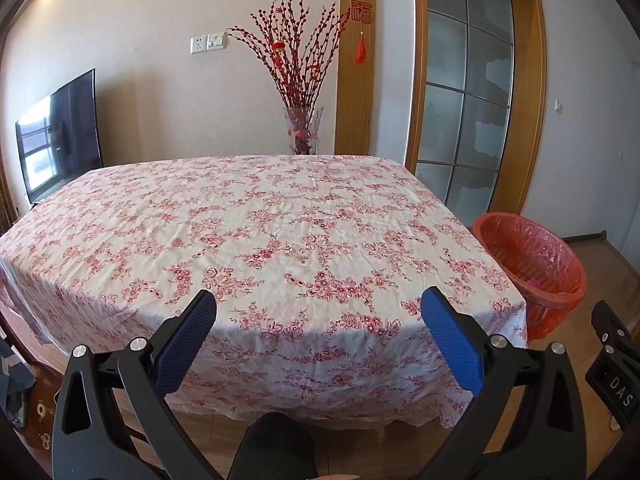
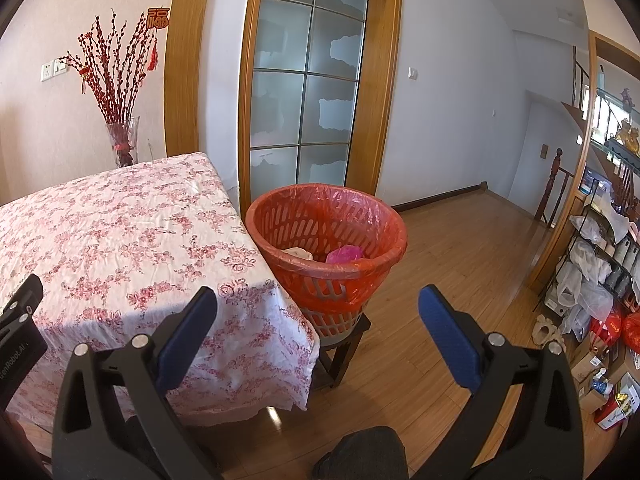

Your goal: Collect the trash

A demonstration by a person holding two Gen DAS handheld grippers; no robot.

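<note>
fingers spread, trash basket beyond

Desk cloth matt, creased; basket slotted plastic, glossy film liner; floor glossy wood.

1. Letters "DAS" in white on black plate of right gripper, at lower right edge of left wrist view; rest of word cut off.
2. "GenRobot.AI" in white on black body of left gripper, at left edge of right wrist view.
3. Red hanging ornament shaped as Chinese character 福, on wooden door frame.
4. Print on boxes at floor, lower right: not legible.
</note>
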